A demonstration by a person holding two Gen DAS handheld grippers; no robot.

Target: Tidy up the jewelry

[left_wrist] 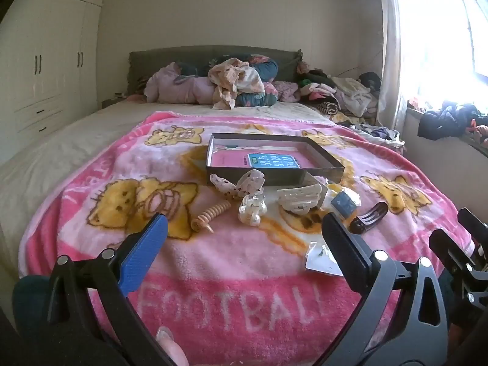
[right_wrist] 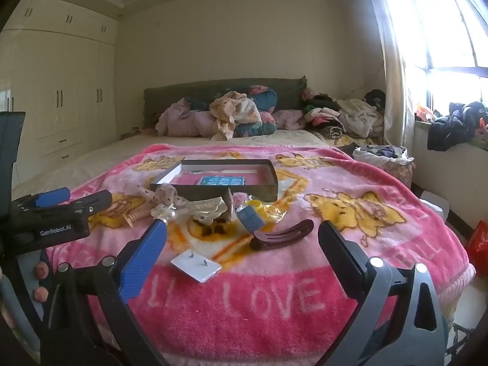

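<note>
An open dark box (left_wrist: 323, 152) (right_wrist: 271, 180) lies on the pink blanket (left_wrist: 213, 274). In front of it lie a spotted bow (left_wrist: 241, 183), a cream claw clip (left_wrist: 300, 196), a pearly clip (left_wrist: 251, 209), a coiled hair tie (left_wrist: 210, 213), a small blue box (left_wrist: 343, 204) (right_wrist: 250, 218), a dark brown clip (left_wrist: 369, 216) (right_wrist: 282, 233) and an earring card (right_wrist: 195, 265) (left_wrist: 320, 259). My left gripper (left_wrist: 244, 222) is open and empty, short of the items. My right gripper (right_wrist: 242, 231) is open and empty, near the brown clip and card.
Piled bedding and clothes (left_wrist: 231, 82) fill the head of the bed. More clothes (right_wrist: 457, 125) lie on the windowsill at right. A wardrobe (left_wrist: 45, 61) stands at left. The left gripper's body shows in the right wrist view (right_wrist: 55, 213).
</note>
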